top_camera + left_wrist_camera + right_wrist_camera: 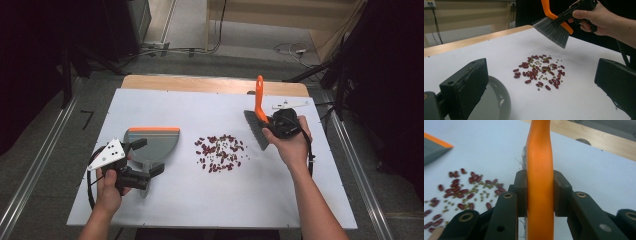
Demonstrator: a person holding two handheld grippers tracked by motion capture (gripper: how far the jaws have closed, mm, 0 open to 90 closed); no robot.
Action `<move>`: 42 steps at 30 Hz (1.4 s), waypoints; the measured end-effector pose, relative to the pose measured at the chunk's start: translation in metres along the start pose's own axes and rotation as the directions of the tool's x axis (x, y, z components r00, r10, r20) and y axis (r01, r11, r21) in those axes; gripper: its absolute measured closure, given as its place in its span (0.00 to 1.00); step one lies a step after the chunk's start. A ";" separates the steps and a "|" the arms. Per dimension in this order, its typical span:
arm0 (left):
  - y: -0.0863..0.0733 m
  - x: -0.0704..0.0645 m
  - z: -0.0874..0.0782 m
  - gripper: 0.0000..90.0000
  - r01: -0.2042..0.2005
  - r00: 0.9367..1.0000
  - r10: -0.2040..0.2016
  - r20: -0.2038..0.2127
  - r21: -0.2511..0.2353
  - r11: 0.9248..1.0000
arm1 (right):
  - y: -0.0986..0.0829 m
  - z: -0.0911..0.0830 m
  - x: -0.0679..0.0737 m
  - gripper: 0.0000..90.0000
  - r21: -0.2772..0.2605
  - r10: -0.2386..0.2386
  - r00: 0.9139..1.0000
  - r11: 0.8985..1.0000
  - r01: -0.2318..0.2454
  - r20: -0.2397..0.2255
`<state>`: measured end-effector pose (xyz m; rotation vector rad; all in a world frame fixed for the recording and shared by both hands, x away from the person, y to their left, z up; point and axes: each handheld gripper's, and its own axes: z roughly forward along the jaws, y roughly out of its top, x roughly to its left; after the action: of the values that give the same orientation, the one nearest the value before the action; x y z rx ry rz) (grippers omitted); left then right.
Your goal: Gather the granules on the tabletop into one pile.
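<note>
Several dark red beans and small green ones (220, 152) lie scattered at mid-table. A grey dustpan (152, 142) with an orange front edge rests to their left. My left gripper (150, 156) hovers over the pan's rear, jaws wide open and holding nothing. In the left gripper view the pan's curved rim (499, 100) shows beside the left jaw, with the beans (539, 71) ahead. My right gripper (274, 122) is shut on the orange handle of a brush (258, 107), whose grey bristles (256, 131) hang just right of the beans. The handle (540, 150) is clamped between the pads.
A white board (300, 200) covers the table, with a wooden strip (215, 84) along the far edge. A small white object (290, 105) lies at the back right. Metal rails (35, 170) flank the table, and cables lie on the floor beyond.
</note>
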<state>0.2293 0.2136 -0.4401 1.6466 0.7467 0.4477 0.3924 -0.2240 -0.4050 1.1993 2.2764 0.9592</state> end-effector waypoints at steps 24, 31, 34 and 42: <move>-0.003 0.000 -0.001 0.00 0.009 1.000 -0.009 -0.012 0.003 1.000 | 0.018 0.065 0.061 0.77 0.306 -0.250 0.964 0.928 0.212 0.089; -0.003 -0.001 0.003 0.00 0.004 1.000 -0.004 -0.006 0.006 1.000 | 0.015 0.063 0.074 0.77 0.314 -0.281 0.959 0.915 0.253 0.045; -0.003 -0.001 0.004 0.00 0.006 1.000 -0.006 -0.006 0.003 1.000 | 0.014 0.060 0.078 0.77 0.316 -0.277 0.961 0.914 0.255 0.025; -0.003 -0.001 0.007 0.00 0.016 1.000 -0.016 0.008 0.003 1.000 | 0.012 0.055 0.086 0.77 0.319 -0.268 0.963 0.911 0.260 -0.019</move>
<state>0.2322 0.2079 -0.4446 1.6428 0.7541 0.4282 0.3847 -0.1270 -0.4363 0.9743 2.5585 0.4854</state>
